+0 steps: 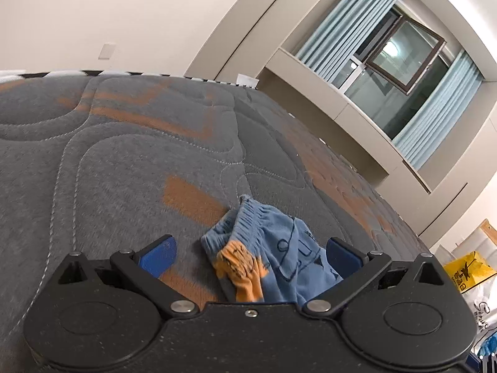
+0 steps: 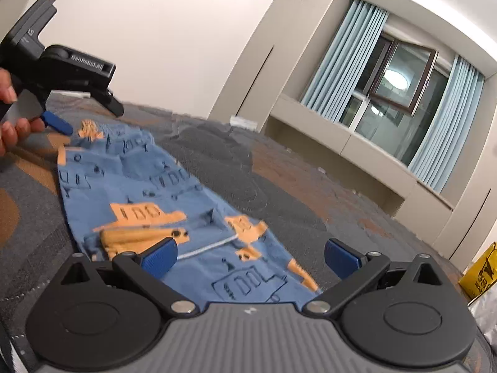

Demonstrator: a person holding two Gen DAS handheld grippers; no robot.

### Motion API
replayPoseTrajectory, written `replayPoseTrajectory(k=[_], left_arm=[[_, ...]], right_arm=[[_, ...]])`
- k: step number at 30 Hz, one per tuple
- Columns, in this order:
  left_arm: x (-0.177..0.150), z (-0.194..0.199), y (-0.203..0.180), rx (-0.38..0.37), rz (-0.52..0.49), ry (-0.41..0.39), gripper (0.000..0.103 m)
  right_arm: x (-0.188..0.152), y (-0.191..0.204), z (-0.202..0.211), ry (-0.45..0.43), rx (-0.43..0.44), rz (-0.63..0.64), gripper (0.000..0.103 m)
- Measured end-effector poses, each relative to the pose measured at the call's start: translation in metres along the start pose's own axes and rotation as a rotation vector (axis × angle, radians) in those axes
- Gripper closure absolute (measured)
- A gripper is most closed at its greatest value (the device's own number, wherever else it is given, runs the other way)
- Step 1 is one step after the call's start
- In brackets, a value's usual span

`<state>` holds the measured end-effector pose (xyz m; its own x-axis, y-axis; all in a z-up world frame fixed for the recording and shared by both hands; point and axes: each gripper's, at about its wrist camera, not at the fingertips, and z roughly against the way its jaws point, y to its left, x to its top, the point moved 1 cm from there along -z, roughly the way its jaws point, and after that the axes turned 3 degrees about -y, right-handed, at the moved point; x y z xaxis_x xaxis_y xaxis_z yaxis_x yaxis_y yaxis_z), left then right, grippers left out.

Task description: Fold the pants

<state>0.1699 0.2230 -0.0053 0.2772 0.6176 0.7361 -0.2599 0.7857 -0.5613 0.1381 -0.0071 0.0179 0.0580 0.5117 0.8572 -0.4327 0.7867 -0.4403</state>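
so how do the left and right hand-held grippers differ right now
The left hand-held gripper sits at the bunched waistband end of the pants; the right hand-held gripper is over a flatter stretch with a white drawstring. The left's body is plain black; the right's is ribbed grey. Both are open with blue pads, gripping nothing.

Cream walls (image 1: 139, 15), blue-curtained window (image 1: 400, 52), perhaps night outside.

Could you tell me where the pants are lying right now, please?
The pants lie stretched on the grey-and-orange mattress, running from the open right gripper to the left gripper.
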Motion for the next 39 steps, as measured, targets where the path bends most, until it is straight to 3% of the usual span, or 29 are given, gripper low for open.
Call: replayPoseTrajectory(k=[5, 9, 10, 13, 18, 23, 32, 39], left_arm=[[0.0, -0.001, 0.003, -0.039, 0.023, -0.002, 0.003], [-0.001, 0.0, 0.004, -0.058, 0.044, 0.01, 0.023], [-0.002, -0.001, 0.004, -0.055, 0.045, 0.013, 0.023], [-0.003, -0.002, 0.003, -0.036, 0.04, 0.009, 0.028], [-0.004, -0.002, 0.005, 0.023, 0.038, 0.006, 0.051], [-0.003, -0.001, 0.008, 0.042, 0.046, 0.003, 0.057], [-0.004, 0.001, 0.003, 0.072, 0.018, -0.011, 0.08], [-0.001, 0.016, -0.023, 0.055, -0.086, -0.083, 0.084]], right_arm=[[-0.003, 0.006, -0.009, 0.032, 0.002, 0.035, 0.0], [-0.004, 0.006, -0.012, 0.034, 0.005, 0.033, 0.0], [-0.004, 0.006, -0.012, 0.035, 0.007, 0.03, 0.0], [-0.004, 0.006, -0.011, 0.035, 0.006, 0.032, 0.0], [-0.004, 0.006, -0.01, 0.033, 0.004, 0.036, 0.0], [-0.004, 0.006, -0.01, 0.033, 0.004, 0.036, 0.0], [-0.004, 0.006, -0.011, 0.034, 0.006, 0.035, 0.0], [-0.004, 0.005, -0.011, 0.033, 0.006, 0.034, 0.0]])
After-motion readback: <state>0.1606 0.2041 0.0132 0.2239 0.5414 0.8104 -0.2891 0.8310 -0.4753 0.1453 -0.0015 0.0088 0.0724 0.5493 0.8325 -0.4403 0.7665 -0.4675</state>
